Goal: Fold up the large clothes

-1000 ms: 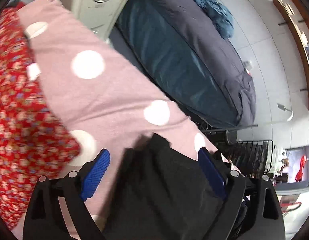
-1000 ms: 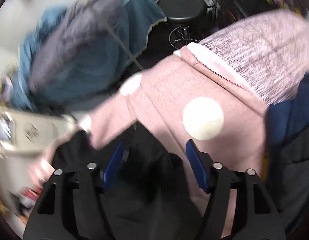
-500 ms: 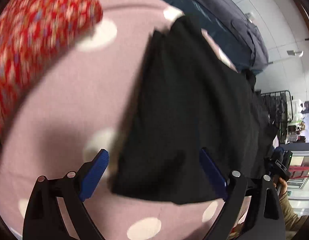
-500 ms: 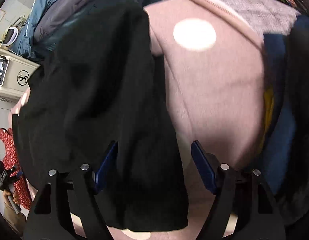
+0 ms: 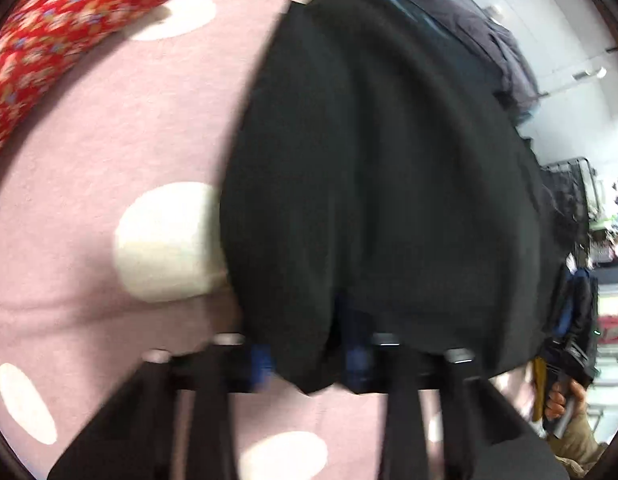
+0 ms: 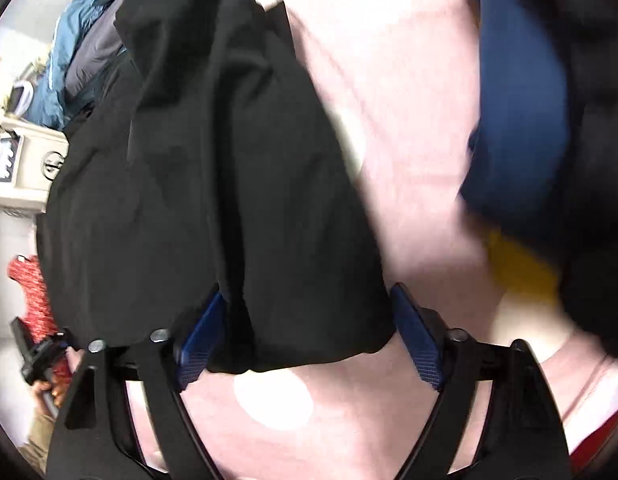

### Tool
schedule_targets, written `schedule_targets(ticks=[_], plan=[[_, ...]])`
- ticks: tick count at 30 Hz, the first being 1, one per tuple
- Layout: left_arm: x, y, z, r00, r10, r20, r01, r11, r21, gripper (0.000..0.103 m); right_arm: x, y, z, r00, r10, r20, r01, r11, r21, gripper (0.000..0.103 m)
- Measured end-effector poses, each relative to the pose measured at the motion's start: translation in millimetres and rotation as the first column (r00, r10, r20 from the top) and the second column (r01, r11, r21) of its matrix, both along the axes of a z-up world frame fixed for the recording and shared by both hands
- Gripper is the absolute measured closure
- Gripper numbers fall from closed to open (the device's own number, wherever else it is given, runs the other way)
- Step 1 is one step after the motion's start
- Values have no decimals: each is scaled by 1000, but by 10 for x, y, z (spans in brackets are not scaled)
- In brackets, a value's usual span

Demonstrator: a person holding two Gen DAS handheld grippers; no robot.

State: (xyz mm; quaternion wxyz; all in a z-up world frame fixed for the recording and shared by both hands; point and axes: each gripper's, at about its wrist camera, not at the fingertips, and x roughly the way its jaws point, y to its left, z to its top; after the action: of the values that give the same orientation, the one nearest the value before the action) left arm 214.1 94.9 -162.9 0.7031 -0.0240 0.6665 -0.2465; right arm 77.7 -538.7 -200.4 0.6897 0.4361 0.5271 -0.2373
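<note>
Left view motion-blurred; left gripper point(image 5: 305, 354) fingers close together, clamped on the near edge of the black fabric garment point(image 5: 373, 160) lying on pink white-dotted cloth point(image 5: 121, 128). Right gripper point(image 6: 309, 340) spread wide, garment hem between its jaws, not pinched

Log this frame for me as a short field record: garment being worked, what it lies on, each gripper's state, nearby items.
garment: black garment, lying spread out
surface: pink polka-dot cloth beneath it
left gripper: fingers closed in on the garment's near edge; view blurred
right gripper: fingers spread wide, garment edge between them, not pinched
nearby: red floral fabric; navy garment
</note>
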Motion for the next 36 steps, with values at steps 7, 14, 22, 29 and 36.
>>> schedule_targets(ticks=[7, 14, 22, 29, 36], plan=[[-36, -162, 445, 989, -129, 76, 124, 990, 72, 92, 10, 112, 347, 994, -6, 108, 3, 1000, 26, 98], [-293, 212, 750, 986, -161, 35, 154, 976, 154, 94, -398, 472, 535, 998, 11, 57, -20, 985, 172, 99], [-159, 316, 313, 993, -116, 25, 108, 972, 208, 62, -271, 677, 340, 977, 184, -109, -193, 978, -79, 43], [487, 313, 765, 961, -35, 273, 16, 997, 72, 19, -33, 53, 507, 993, 99, 63, -88, 985, -150, 16], [906, -322, 270, 980, -133, 148, 131, 991, 26, 16, 497, -200, 7, 981, 163, 102, -162, 987, -20, 16]])
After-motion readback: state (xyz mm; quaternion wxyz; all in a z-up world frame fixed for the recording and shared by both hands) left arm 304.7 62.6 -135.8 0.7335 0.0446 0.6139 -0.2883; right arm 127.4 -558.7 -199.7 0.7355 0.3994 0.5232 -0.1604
